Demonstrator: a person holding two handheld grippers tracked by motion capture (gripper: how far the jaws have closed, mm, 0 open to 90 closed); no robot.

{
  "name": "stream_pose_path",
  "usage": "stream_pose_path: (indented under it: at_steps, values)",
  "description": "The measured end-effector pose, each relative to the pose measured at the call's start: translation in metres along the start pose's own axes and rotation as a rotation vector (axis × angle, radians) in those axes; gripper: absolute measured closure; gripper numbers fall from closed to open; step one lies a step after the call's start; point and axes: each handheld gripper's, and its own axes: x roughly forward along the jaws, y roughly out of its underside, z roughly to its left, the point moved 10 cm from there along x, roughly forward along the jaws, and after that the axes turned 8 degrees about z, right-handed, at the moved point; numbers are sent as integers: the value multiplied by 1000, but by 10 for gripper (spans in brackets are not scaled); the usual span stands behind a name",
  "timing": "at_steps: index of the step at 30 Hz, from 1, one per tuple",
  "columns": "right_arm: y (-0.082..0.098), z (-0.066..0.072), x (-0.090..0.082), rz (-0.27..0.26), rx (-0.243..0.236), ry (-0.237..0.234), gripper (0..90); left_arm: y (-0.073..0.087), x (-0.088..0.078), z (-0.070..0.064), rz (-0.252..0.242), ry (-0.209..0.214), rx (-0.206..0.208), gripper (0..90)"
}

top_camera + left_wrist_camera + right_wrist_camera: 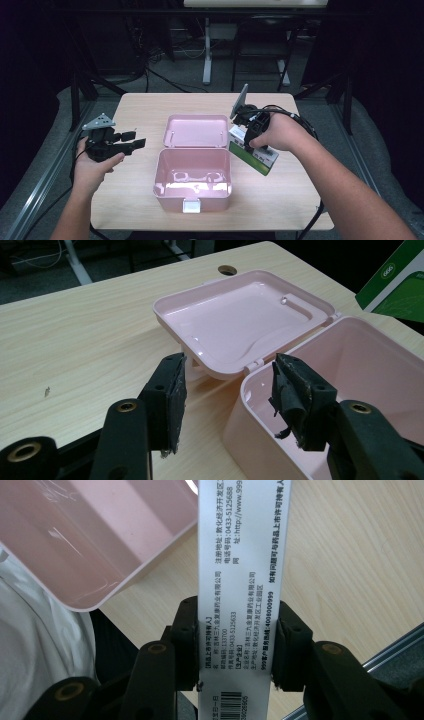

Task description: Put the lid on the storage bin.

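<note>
**Green-and-white carton pinched beside the open pink box**

At nine o'clock on the wooden table (140,105), the left gripper (134,140) is held above the tabletop, its jaws spread with nothing between them. In the left gripper view its pads (175,390) frame the near wall of the pink box (192,182) and the hinge of the lid (196,131).

At the table's centre the pink box stands open. Its lid lies flat at twelve o'clock from the tub, inner face up.

At three o'clock from the box, the right gripper (248,141) pinches the green-and-white carton (255,156), which hangs tilted just beside the box's right rim. In the right gripper view both pads press the carton's white printed side (240,580), with the barcode at the bottom.
</note>
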Motion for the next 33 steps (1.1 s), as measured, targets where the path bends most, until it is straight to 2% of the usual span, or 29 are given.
stream_pose_path:
  at_steps: [10,19,33]
  values:
    - [-12,18,-3,11,-68,5,614,1,1,0,8,1,4,476]
    - [-28,35,-6,0,-129,11,615,2,2,1,6,-4,7,476]
    - [-62,69,-10,6,-243,23,614,10,-10,7,-3,-29,-18,476]
